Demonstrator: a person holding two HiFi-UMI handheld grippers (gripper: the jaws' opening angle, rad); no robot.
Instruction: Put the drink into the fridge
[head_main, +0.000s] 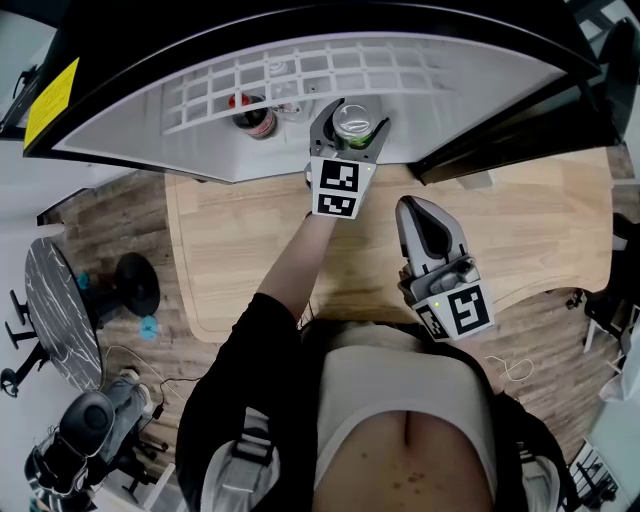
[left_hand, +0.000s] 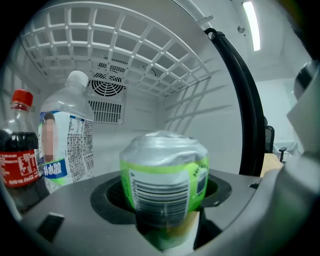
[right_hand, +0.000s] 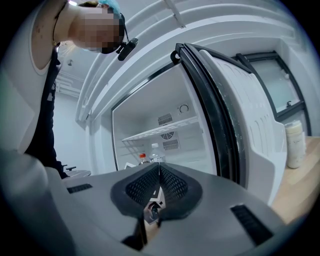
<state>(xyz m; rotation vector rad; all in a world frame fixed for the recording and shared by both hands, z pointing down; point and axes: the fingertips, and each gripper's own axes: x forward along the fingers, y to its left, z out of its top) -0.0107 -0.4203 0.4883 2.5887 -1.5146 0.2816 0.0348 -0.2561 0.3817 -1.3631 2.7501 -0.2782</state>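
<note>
Inside the fridge (left_hand: 150, 120), under the wire shelf (left_hand: 115, 50), we've got the L claw (left_hand: 165, 210) clamped on a green drink can (left_hand: 162, 175), upright, w/ a cola bottle (left_hand: 20, 160) & a clear water bottle (left_hand: 65, 145) to its left. R claw (right_hand: 157, 182) hangs over the wooden desk (head_main: 250, 250) outside the fridge, jaws pressed together, nothing btwn them.

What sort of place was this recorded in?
Likely an office break area or a lab rather than a home kitchen. An open fridge stands by a long wooden table, the floor is plank, and a dark-framed glass panel shows past the fridge door.
</note>
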